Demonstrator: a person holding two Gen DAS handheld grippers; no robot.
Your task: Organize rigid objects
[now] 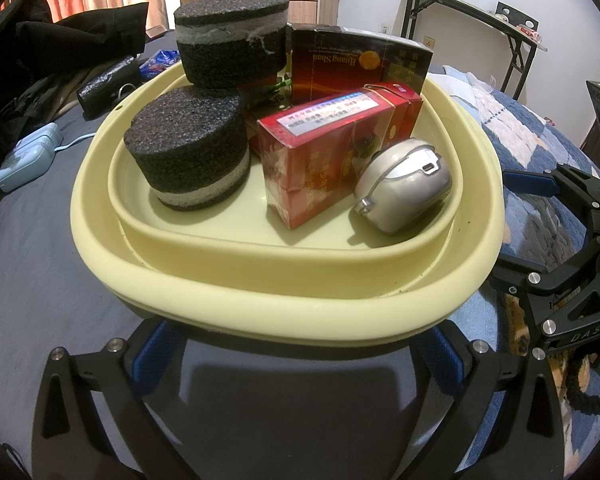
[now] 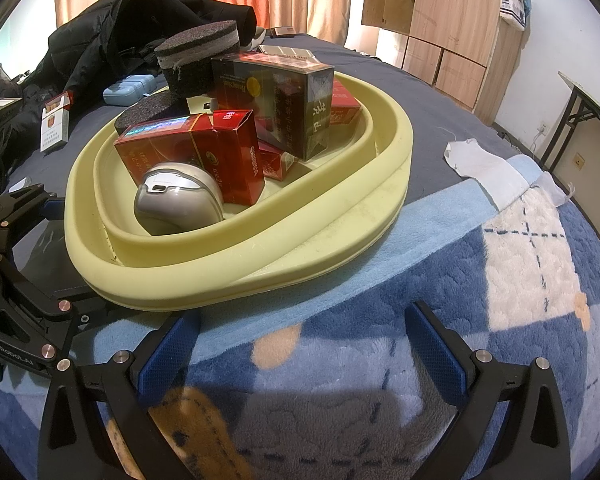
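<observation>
On the bed, the pale yellow collapsible plastic basin already holds two black foam discs, red cardboard cigarette boxes and a silver oval case, so gathering looks nearly finished. Both left tongs and right tongs stand apart, empty, just short of the rim; next comes fetching the white open cigarette pack lying outside

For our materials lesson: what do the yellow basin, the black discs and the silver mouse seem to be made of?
Yellow basin: likely matte, soft plastic or silicone; thick rounded rim. Black discs: coarse foam, speckled and grainy, with a grey layer. Silver mouse: smooth, glossy plastic showing highlights.
</observation>
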